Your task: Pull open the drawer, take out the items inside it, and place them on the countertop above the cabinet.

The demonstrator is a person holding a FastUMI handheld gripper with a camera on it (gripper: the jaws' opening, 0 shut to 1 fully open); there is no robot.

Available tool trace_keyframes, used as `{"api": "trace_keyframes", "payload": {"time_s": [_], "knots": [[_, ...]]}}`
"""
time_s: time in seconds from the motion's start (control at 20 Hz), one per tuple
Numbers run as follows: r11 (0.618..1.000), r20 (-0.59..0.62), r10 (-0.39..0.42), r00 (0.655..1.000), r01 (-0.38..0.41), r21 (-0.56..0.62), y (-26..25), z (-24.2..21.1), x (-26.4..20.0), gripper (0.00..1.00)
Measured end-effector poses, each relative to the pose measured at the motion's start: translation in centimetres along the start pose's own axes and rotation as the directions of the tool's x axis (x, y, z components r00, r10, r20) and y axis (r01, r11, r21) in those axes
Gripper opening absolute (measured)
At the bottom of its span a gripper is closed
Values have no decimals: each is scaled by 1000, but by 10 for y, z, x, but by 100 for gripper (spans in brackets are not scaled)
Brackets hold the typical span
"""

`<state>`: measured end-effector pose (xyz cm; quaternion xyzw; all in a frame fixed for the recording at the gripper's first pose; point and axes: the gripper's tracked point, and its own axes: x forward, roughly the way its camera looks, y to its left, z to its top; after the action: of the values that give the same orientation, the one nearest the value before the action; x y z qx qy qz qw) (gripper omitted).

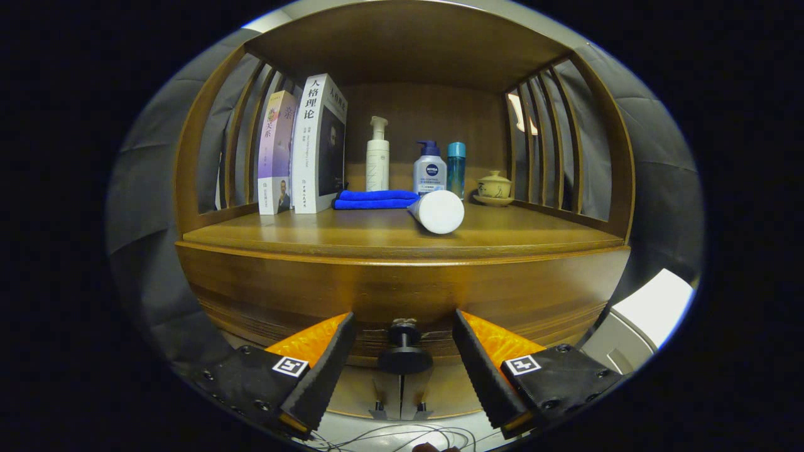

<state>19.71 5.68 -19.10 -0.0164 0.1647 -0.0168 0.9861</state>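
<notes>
Drawer [402,295] shut, fitting either unopened or emptied and closed; on countertop [264,235], left to right: 2 books [301,147] titled in Chinese at left edge, blue cloth [375,199], white tube [438,211] near front edge, NIVEA bottle [429,168]; hand-held gripper [404,370] spread apart, flanking knob [404,351].

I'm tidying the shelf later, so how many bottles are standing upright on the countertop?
3, standing in a row at the back behind the blue cloth: a white pump bottle, a blue-capped pump bottle, and a teal bottle. The gripper is open around the drawer knob.
</notes>
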Motion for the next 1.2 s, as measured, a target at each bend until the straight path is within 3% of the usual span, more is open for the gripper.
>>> {"api": "trace_keyframes", "payload": {"time_s": [0.3,0.7,0.85,1.2], "knots": [[999,-10,-39,999,39,12,-10,6,-16,100],[998,158,-19,987,29,-58,-29,63,-132,100],[1000,203,3,979,-4,2,-46,81,-170,98],[998,241,-22,970,6,65,-83,85,-233,96]]}}
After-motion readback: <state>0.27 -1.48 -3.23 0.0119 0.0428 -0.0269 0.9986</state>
